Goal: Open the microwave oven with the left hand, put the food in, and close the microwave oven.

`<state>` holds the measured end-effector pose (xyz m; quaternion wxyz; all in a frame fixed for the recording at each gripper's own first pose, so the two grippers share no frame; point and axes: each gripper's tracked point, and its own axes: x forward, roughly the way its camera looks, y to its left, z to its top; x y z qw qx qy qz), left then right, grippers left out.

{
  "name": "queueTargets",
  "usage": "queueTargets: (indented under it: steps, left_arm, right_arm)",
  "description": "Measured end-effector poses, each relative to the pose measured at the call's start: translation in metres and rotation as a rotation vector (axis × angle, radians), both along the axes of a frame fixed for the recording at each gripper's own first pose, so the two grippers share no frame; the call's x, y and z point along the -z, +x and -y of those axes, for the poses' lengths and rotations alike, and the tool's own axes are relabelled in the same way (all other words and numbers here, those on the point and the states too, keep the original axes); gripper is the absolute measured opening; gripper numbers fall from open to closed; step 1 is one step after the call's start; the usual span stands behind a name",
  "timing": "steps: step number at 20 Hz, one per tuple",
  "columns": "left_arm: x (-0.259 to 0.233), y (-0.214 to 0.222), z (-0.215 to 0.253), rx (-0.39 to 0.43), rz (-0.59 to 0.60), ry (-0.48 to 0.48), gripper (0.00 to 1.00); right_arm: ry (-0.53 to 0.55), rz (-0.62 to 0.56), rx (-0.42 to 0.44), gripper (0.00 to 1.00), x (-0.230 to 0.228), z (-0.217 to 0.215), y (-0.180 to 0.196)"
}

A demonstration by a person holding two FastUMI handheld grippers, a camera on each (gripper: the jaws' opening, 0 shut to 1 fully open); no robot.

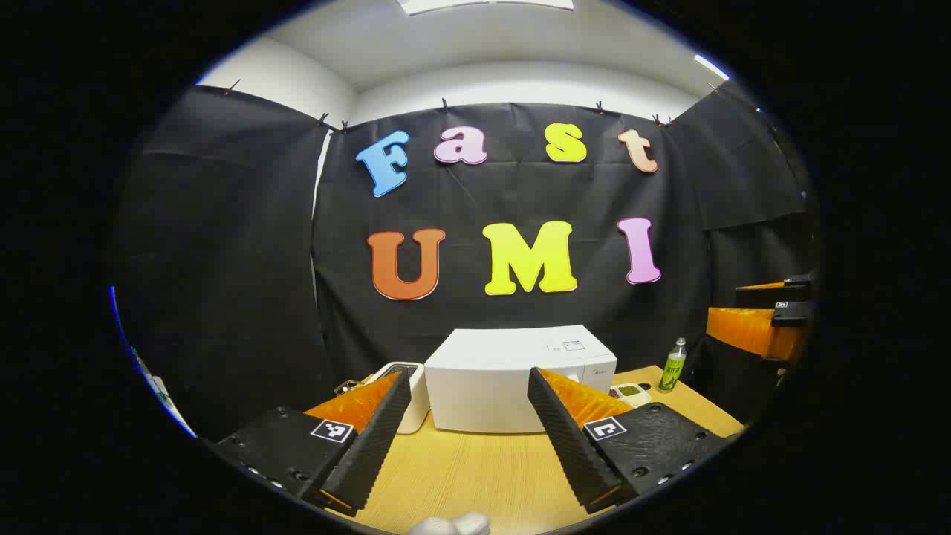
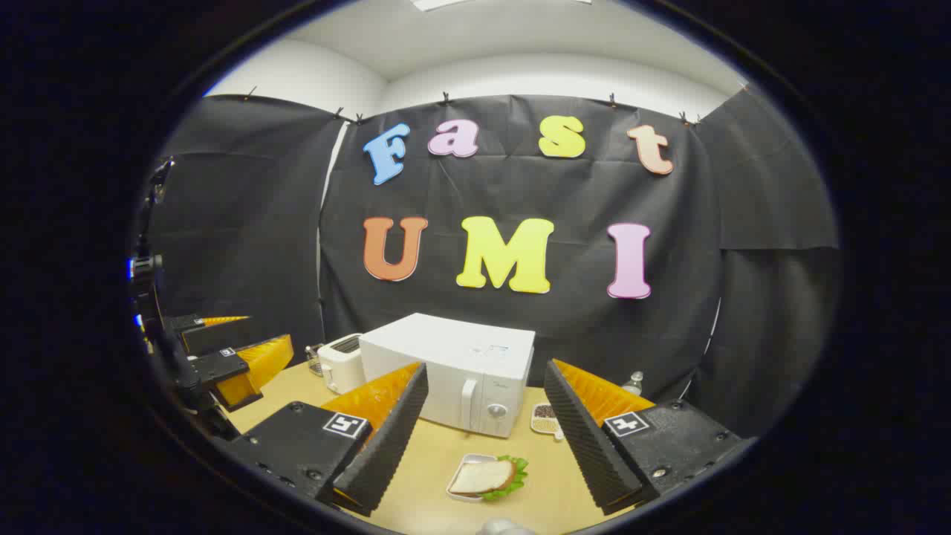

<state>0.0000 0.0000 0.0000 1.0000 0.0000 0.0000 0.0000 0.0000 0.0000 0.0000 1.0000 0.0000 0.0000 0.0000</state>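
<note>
A white microwave oven [image 1: 513, 375] [image 2: 457, 368] stands at the back of the wooden table with its door closed; its handle and dial face me in the right gripper view. A sandwich with lettuce on a small white plate [image 2: 487, 477] lies on the table in front of it. My right gripper [image 2: 487, 427] hovers open above and just short of the sandwich, holding nothing. My left gripper [image 1: 469, 423] is open too, well back from the microwave, aimed at its side. Each gripper shows at the edge of the other's view, the left gripper [image 2: 238, 360] and the right gripper [image 1: 758, 323].
A white toaster [image 2: 340, 362] [image 1: 412, 394] sits left of the microwave. A small dish of grains [image 2: 546, 420] and a dish of green food [image 1: 630, 391] lie right of it. A green bottle [image 1: 674, 365] stands near the table's right back corner.
</note>
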Motion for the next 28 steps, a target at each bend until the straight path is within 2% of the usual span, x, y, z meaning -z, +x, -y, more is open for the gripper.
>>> queueTargets:
  steps: [1, 15, 16, 17, 18, 19, 20, 21, 22, 26, 27, 28]
  left_arm:
    - [0.001, 0.001, -0.001, -0.002, -0.003, 0.000, 0.96]
    - [0.010, 0.007, -0.014, -0.033, -0.016, -0.004, 0.96]
    - [0.009, 0.007, -0.015, -0.032, -0.016, -0.004, 0.96]
    - [0.009, 0.008, -0.016, -0.032, -0.013, -0.005, 0.96]
    - [0.007, 0.009, -0.015, -0.030, -0.009, -0.004, 0.96]
    - [0.007, 0.010, -0.013, -0.024, -0.004, -0.003, 0.96]
    - [0.007, 0.013, -0.010, -0.017, 0.001, -0.001, 0.96]
    - [0.009, 0.015, -0.006, -0.009, -0.001, 0.003, 0.96]
    - [0.012, 0.019, -0.001, 0.000, -0.002, 0.005, 0.96]
    - [0.029, 0.039, 0.026, 0.049, -0.010, 0.012, 0.96]
    - [0.036, 0.046, 0.038, 0.071, -0.014, 0.005, 0.96]
    - [0.042, 0.055, 0.051, 0.093, -0.015, -0.004, 0.96]
  right_arm:
    - [0.000, -0.001, -0.001, 0.92, 0.001, -0.001, 0.001]
    - [-0.001, -0.003, -0.030, 0.92, -0.002, -0.011, 0.015]
    - [-0.002, -0.001, -0.025, 1.00, -0.002, -0.010, 0.016]
    - [-0.001, -0.006, -0.022, 0.92, 0.000, -0.009, 0.016]
    - [0.001, -0.007, -0.022, 0.92, 0.000, -0.010, 0.015]
    - [0.000, -0.003, -0.018, 0.92, -0.001, -0.008, 0.014]
    - [-0.005, 0.002, -0.007, 1.00, -0.002, -0.004, 0.013]
    - [-0.007, 0.006, 0.003, 1.00, -0.003, 0.000, 0.011]
    - [-0.004, 0.009, 0.009, 0.92, -0.003, 0.002, 0.010]
    - [0.008, 0.011, 0.035, 0.92, -0.005, 0.020, 0.005]
    - [0.009, 0.010, 0.040, 1.00, -0.005, 0.026, 0.005]
    - [0.006, 0.005, 0.045, 0.92, -0.005, 0.032, 0.004]
